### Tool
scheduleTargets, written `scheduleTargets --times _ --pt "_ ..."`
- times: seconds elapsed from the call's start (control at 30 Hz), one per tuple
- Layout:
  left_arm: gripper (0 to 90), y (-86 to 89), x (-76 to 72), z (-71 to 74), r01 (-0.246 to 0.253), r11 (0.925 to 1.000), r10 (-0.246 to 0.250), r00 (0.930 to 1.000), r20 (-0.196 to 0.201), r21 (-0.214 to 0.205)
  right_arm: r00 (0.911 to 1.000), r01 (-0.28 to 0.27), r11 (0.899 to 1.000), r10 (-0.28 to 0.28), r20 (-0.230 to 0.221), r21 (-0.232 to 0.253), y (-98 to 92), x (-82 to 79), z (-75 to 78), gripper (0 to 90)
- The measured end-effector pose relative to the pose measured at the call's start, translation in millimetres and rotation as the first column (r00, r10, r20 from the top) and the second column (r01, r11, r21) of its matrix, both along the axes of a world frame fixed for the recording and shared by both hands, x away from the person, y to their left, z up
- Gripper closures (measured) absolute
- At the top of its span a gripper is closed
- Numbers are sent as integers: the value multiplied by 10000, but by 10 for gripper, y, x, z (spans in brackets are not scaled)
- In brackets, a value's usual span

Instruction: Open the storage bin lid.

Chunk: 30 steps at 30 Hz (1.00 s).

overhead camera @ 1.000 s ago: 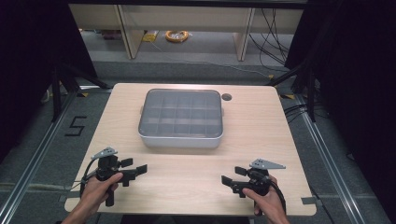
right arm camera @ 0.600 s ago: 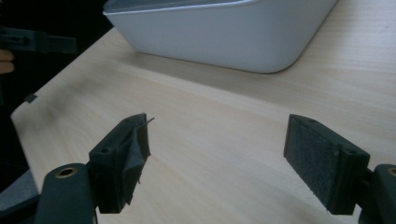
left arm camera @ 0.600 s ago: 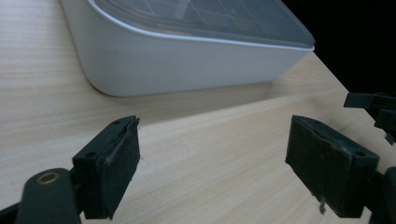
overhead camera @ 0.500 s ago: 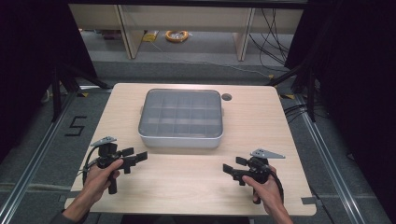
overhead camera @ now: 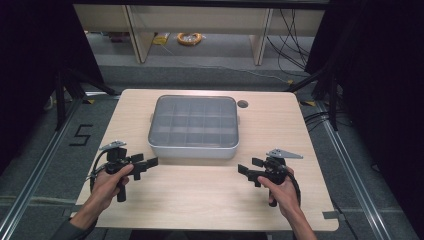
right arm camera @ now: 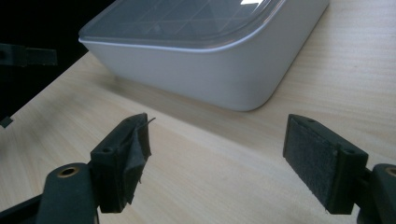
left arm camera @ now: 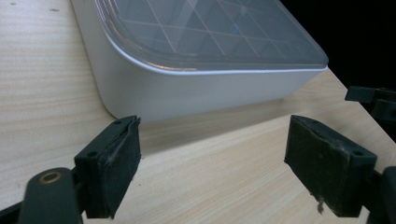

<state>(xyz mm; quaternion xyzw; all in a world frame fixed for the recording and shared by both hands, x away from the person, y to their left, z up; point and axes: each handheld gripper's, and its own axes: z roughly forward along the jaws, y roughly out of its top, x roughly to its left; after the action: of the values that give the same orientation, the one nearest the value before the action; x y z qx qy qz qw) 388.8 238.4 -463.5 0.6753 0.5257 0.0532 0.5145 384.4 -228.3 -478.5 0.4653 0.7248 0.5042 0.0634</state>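
Seen from the high view, the white rectangular plastic box with a clear gridded lid [overhead camera: 193, 128] sits at the middle of the pale wooden table [overhead camera: 210, 195], with the left gripper [overhead camera: 144, 165] near its front left corner and the right gripper [overhead camera: 249, 169] near its front right corner, both apart from it. Next, the left gripper view shows the box's rounded corner [left arm camera: 154, 88] beyond spread, empty jaws. Lastly, the right gripper view shows the box [right arm camera: 210, 70] ahead of jaws spread wide with nothing between them.
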Motion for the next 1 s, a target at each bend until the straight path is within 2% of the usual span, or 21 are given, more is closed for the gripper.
scheduleTargets --times 0.07,0.1,0.13,0.17,0.23,0.27,0.37,0.47,0.57,0.6,0.67,0.73,0.77,0.83,0.87,0.9,0.93,1.0 --pt "178 10 24 9 54 10000 -54 10000 -47 64 10000 41 10000 -41 46 82 -3 23 6 237" --pt "178 12 74 14 -105 9999 105 9999 -43 70 9999 166 9996 -167 23 246 -17 73 21 232" --pt "178 12 95 18 -202 9998 202 9998 -55 12 9995 278 9985 -270 -190 470 -5 79 39 228" --pt "178 14 115 23 -220 9998 220 9997 -40 14 10000 91 9993 -89 -40 351 -23 117 47 224" --pt "178 19 132 27 -178 9998 178 9998 -63 -1 9999 104 9994 -104 3 334 -23 166 60 213" --pt "178 16 155 42 -156 9999 156 9998 -82 -8 9997 169 9992 -162 -196 357 -15 179 76 208" --pt "178 0 178 57 -191 9998 191 9998 2 -25 9998 94 9991 -101 164 420 -19 274 87 186" --pt "178 -5 243 77 -174 9998 174 9998 -15 -13 9998 168 9977 -171 43 651 -7 351 121 187" --pt "179 11 327 100 -317 9995 317 9995 -32 -63 9997 205 9978 -211 100 625 -1 422 134 188" --pt "182 17 351 108 -367 9993 367 9993 -32 -92 9995 313 9963 -305 -109 798 16 467 164 188" --pt "183 29 388 127 -422 9991 422 9991 -31 -89 9991 413 9955 -400 -170 848 26 492 173 188" --pt "184 39 437 127 -393 9992 392 9992 -69 -50 9996 292 9963 -286 -89 805 39 568 197 189" --pt "184 45 452 127 -402 9992 402 9991 -103 -19 9992 353 9975 -362 147 606 37 602 187 191" --pt "184 46 465 125 -416 9991 416 9991 -95 -17 9993 348 9974 -356 111 633 46 621 187 191" --pt "184 48 491 128 -379 9993 379 9992 -122 24 9981 537 9955 -512 -335 781 80 628 211 195" --pt "184 46 502 135 -388 9992 388 9992 -134 31 9990 435 9971 -437 11 630 67 666 200 197" --pt "184 42 516 141 -396 9992 397 9992 -94 65 9995 310 9967 -313 29 747 66 679 213 198" --pt "184 35 551 155 -423 9990 424 9991 -69 150 9992 390 9971 -393 31 659 80 716 227 203"
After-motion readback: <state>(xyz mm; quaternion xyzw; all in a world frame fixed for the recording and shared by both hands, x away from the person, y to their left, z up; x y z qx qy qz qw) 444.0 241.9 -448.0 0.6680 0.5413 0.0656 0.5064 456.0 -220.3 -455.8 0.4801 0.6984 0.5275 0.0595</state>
